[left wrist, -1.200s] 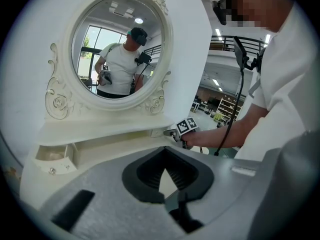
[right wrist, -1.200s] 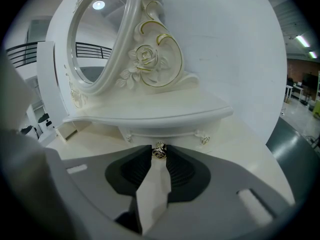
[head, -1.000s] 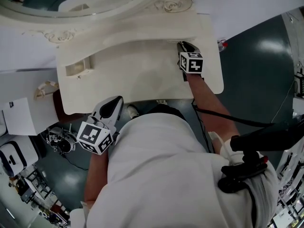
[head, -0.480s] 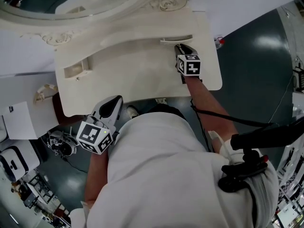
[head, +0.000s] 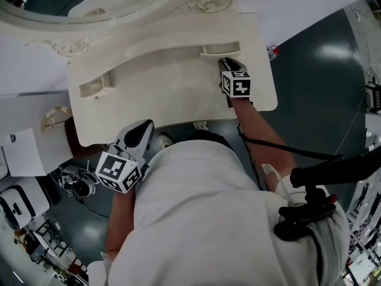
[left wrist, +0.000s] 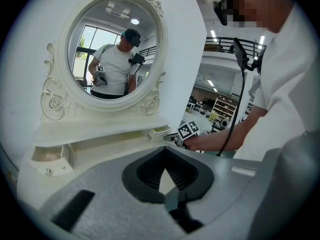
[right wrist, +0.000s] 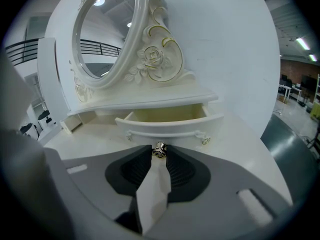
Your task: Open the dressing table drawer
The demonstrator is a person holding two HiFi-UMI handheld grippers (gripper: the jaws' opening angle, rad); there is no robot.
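A white dressing table (head: 172, 94) carries a small drawer (head: 220, 48) under its shelf on the right. In the right gripper view this drawer (right wrist: 170, 120) stands pulled out, its pale inside showing. My right gripper (right wrist: 159, 152) is shut on the drawer's small metal knob (right wrist: 159, 150), pinched between the dark pads. From the head view the right gripper (head: 225, 61) reaches to the drawer front. My left gripper (head: 144, 130) hangs at the table's front edge, apart from it, tips together and empty (left wrist: 165, 167). The left gripper view shows the drawer (left wrist: 160, 132) at the far side.
An oval mirror (left wrist: 112, 49) in a carved frame stands behind the shelf. A second small drawer (head: 95, 88) at the table's left end also stands out. Papers (head: 24, 148) and loose equipment (head: 71, 180) lie on the floor at the left.
The right gripper has drawn back a little toward the person with the knob, and the right drawer now sticks further out from under the shelf. The left gripper has not moved.
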